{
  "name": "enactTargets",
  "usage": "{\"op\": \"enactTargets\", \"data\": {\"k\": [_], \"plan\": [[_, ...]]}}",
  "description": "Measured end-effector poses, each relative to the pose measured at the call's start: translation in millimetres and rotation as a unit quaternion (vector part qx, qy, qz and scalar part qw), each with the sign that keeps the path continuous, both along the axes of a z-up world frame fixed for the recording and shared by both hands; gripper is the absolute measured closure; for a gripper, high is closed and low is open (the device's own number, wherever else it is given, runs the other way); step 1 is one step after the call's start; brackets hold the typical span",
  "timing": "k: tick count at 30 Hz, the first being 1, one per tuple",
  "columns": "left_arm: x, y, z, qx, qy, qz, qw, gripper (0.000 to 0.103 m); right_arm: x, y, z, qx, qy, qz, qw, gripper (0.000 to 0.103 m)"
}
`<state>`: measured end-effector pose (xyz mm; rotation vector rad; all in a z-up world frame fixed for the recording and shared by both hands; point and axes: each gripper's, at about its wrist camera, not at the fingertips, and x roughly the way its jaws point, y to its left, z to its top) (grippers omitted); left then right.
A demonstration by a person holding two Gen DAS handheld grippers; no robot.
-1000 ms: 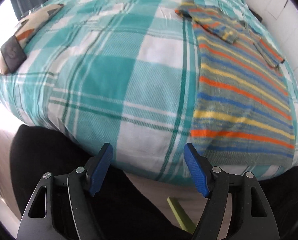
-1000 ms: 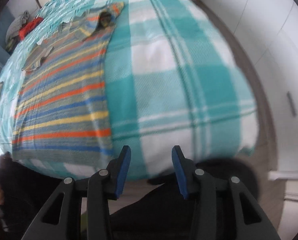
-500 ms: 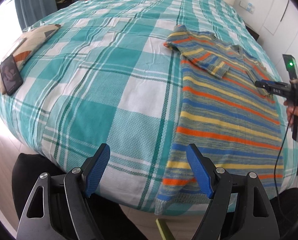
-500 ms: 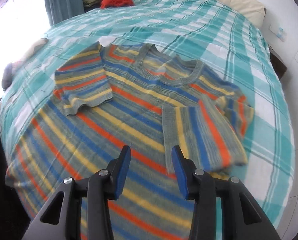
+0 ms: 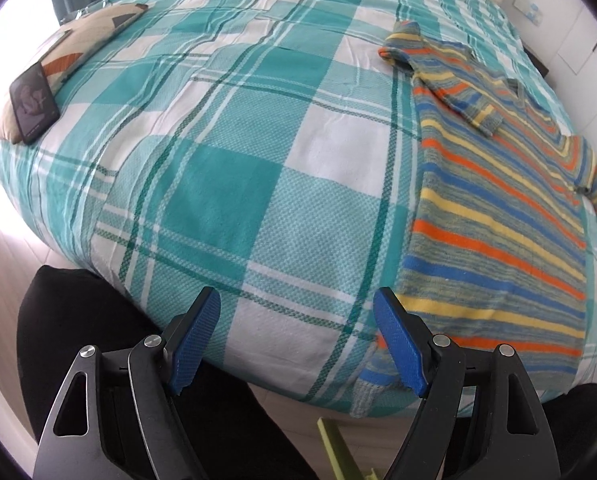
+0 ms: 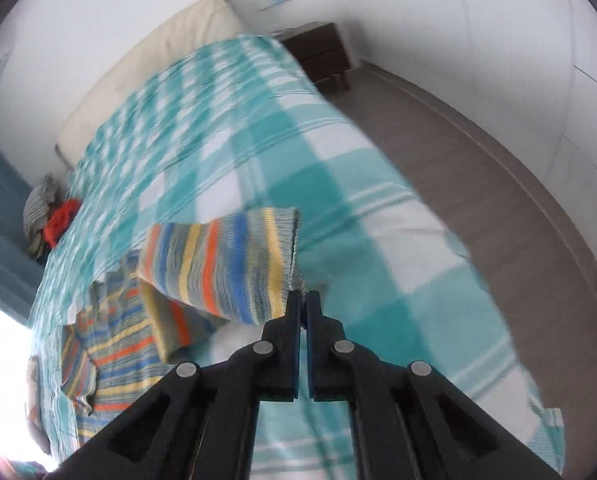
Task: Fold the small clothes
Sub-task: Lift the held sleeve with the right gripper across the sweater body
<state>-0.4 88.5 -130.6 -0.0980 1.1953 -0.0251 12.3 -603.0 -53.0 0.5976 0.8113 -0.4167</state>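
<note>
A small striped sweater (image 5: 498, 216) in grey, blue, orange and yellow lies flat on the right side of the bed. My left gripper (image 5: 298, 344) is open and empty over the bed's front edge, left of the sweater's hem. In the right wrist view my right gripper (image 6: 303, 298) is shut on the cuff of one sleeve (image 6: 226, 264) and holds it lifted above the sweater's body (image 6: 114, 360). The right view is blurred.
The bed has a teal and white checked cover (image 5: 234, 184). A patterned cushion (image 5: 78, 44) with a dark phone (image 5: 34, 104) on it lies at the bed's left edge. Red and grey clothes (image 6: 54, 224) sit at the far side. A dark nightstand (image 6: 318, 52) stands by the headboard.
My right gripper has shut on the sleeve and lifted it; half a second ago it was open above the sweater. My left gripper has dropped back toward the bed's front edge.
</note>
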Motion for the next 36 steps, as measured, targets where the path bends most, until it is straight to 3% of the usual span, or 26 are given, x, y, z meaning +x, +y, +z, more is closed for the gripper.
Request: {"op": "enactTargets", "data": {"k": [3, 6, 9, 11, 13, 16, 18, 21, 25, 27, 29, 30, 31, 32, 36], "plan": [[2, -23, 7, -0.004, -0.005, -0.021, 0.9998, 0.022, -27, -30, -26, 0.052, -0.001, -0.030, 0.998, 0.101], [0, -42, 18, 0.002, -0.017, -0.046, 0.9988, 0.022, -38, -42, -52, 0.123, -0.041, -0.042, 0.991, 0.101], [-3, -52, 24, 0.016, -0.027, -0.059, 0.9978, 0.022, -48, -51, -65, 0.168, -0.094, -0.057, 0.980, 0.093], [-3, -52, 23, 0.020, -0.024, -0.058, 0.9978, 0.022, -50, -55, -72, 0.189, -0.115, -0.060, 0.973, 0.074], [-1, -50, 17, 0.020, -0.011, -0.052, 0.9984, 0.022, -44, -52, -80, 0.198, -0.114, -0.040, 0.973, 0.074], [0, -45, 10, 0.013, 0.005, -0.037, 0.9992, 0.022, -31, -41, -74, 0.164, -0.086, 0.000, 0.983, 0.096], [-2, -43, 11, 0.014, 0.004, -0.032, 0.9994, 0.022, -40, -45, -59, 0.142, -0.097, -0.007, 0.985, 0.096], [-4, -43, 9, 0.023, 0.002, -0.033, 0.9992, 0.022, -62, -70, -38, 0.110, -0.096, -0.061, 0.987, 0.098], [-2, -46, 4, 0.031, 0.010, -0.040, 0.9987, 0.022, -51, -77, -51, 0.085, -0.008, -0.058, 0.995, 0.100], [-4, -47, 7, 0.036, 0.004, -0.043, 0.9984, 0.022, -49, -77, -60, 0.113, -0.026, -0.052, 0.992, 0.099], [-5, -48, 9, 0.040, -0.001, -0.045, 0.9982, 0.022, -54, -80, -62, 0.160, -0.083, -0.048, 0.982, 0.085], [-6, -48, 9, 0.041, -0.001, -0.046, 0.9981, 0.022, -58, -82, -62, 0.181, -0.112, -0.048, 0.976, 0.073], [-7, -47, 7, 0.042, 0.002, -0.046, 0.9981, 0.022, -62, -85, -61, 0.199, -0.135, -0.048, 0.970, 0.053], [-7, -47, 6, 0.043, 0.005, -0.047, 0.9980, 0.022, -66, -86, -60, 0.216, -0.156, -0.048, 0.963, 0.044], [-6, -46, -1, 0.042, 0.015, -0.041, 0.9982, 0.022, -67, -85, -63, 0.312, -0.210, 0.011, 0.927, 0.044]]}}
